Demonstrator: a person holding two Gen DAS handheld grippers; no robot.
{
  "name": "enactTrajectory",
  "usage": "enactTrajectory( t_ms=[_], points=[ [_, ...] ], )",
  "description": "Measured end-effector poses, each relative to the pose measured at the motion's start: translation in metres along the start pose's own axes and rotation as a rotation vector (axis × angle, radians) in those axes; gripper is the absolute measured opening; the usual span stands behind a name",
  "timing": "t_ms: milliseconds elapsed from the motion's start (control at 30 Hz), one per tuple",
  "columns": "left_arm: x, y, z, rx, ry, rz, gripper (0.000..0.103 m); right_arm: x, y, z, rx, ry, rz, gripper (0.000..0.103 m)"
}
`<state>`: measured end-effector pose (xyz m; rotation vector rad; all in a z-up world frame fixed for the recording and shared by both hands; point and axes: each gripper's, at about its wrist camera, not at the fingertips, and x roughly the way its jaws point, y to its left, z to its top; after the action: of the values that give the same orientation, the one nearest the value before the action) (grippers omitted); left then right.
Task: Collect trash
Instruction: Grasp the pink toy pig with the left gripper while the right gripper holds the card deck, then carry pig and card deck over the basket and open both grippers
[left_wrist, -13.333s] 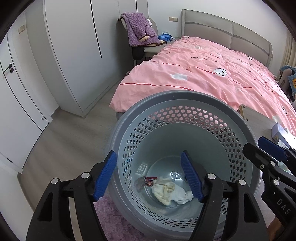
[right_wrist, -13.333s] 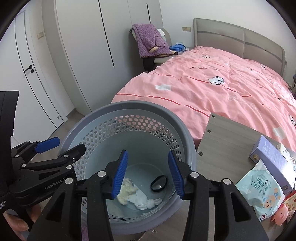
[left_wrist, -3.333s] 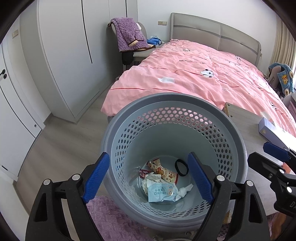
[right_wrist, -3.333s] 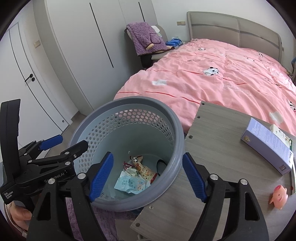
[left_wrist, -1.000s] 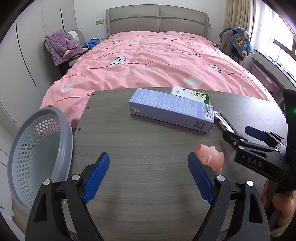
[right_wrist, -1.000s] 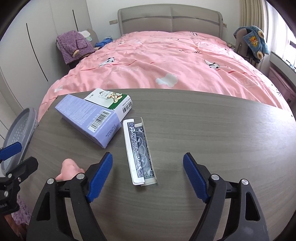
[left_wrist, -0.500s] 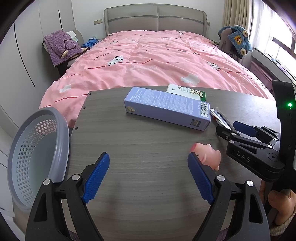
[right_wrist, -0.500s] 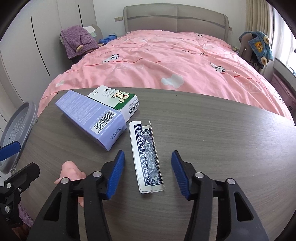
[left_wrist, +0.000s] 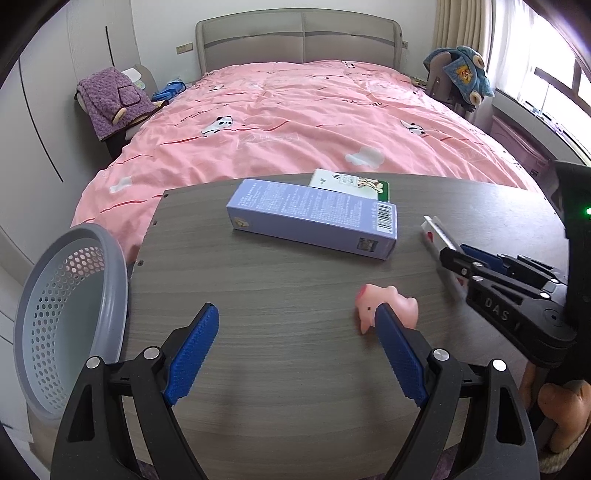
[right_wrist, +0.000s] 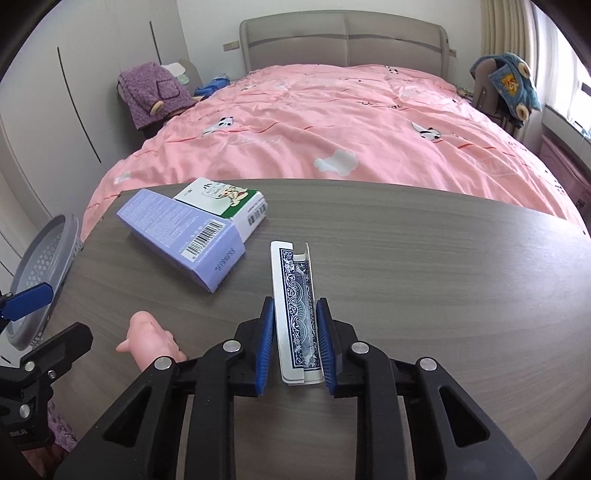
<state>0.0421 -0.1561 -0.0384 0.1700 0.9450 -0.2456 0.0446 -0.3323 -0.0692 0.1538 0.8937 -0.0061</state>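
A blue-backed playing-card box lies flat on the grey wood table. My right gripper straddles its near half; the jaws are closing, and the blue pads touch both long sides of the box. In the left wrist view the same box shows just beyond my right gripper. My left gripper hangs open over bare table with nothing between its fingers. A pink toy pig sits right behind its right fingertip. The grey perforated basket stands off the table's left edge.
A long purple carton and a green-and-white carton lie at the table's far left. The pink bed runs behind the table. A person's hand holds the right gripper's handle at the lower right.
My right gripper's jaws have narrowed from wide apart to the sides of the card box. The left gripper has stayed open and nearly still.
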Motion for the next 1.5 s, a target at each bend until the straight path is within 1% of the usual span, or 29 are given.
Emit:
enactTrajectory(
  t_ms=[100, 233, 400, 500, 600, 700, 867, 933, 1000, 1033, 1100, 1233, 1367, 1500],
  points=[
    [0.000, -0.009, 0.000, 0.022, 0.007, -0.012, 0.083, -0.014, -0.015, -0.007, 0.053, -0.010, -0.006, 0.023],
    [0.003, -0.023, 0.002, 0.048, 0.016, -0.046, 0.083, -0.030, -0.033, -0.021, 0.112, -0.022, -0.007, 0.023],
    [0.013, -0.042, -0.002, 0.092, 0.059, -0.092, 0.083, -0.047, -0.051, -0.038, 0.172, -0.035, -0.008, 0.023],
    [0.025, -0.049, -0.002, 0.100, 0.086, -0.103, 0.083, -0.055, -0.056, -0.045, 0.200, -0.046, -0.004, 0.023],
    [0.039, -0.050, 0.001, 0.080, 0.116, -0.122, 0.083, -0.058, -0.058, -0.049, 0.218, -0.051, 0.006, 0.023],
    [0.049, -0.051, 0.002, 0.068, 0.121, -0.118, 0.083, -0.058, -0.057, -0.051, 0.224, -0.050, 0.018, 0.023],
    [0.055, -0.049, 0.003, 0.063, 0.113, -0.120, 0.081, -0.057, -0.051, -0.051, 0.220, -0.045, 0.032, 0.023],
    [0.054, -0.049, 0.004, 0.063, 0.104, -0.124, 0.071, -0.057, -0.050, -0.051, 0.218, -0.044, 0.035, 0.023],
    [0.051, -0.049, 0.004, 0.070, 0.100, -0.133, 0.050, -0.057, -0.047, -0.050, 0.215, -0.044, 0.036, 0.023],
    [0.050, -0.048, 0.005, 0.069, 0.102, -0.152, 0.046, -0.057, -0.045, -0.050, 0.214, -0.043, 0.037, 0.023],
    [0.049, -0.045, 0.004, 0.063, 0.108, -0.167, 0.044, -0.057, -0.041, -0.049, 0.211, -0.041, 0.041, 0.023],
    [0.042, -0.035, 0.002, 0.056, 0.098, -0.166, 0.044, -0.058, -0.030, -0.048, 0.201, -0.036, 0.043, 0.023],
    [0.025, -0.021, 0.002, 0.051, 0.049, -0.149, 0.044, -0.058, -0.014, -0.046, 0.178, -0.030, 0.049, 0.023],
    [0.007, 0.003, 0.004, 0.030, -0.009, -0.132, 0.044, -0.058, 0.009, -0.041, 0.143, -0.030, 0.063, 0.023]
  ],
)
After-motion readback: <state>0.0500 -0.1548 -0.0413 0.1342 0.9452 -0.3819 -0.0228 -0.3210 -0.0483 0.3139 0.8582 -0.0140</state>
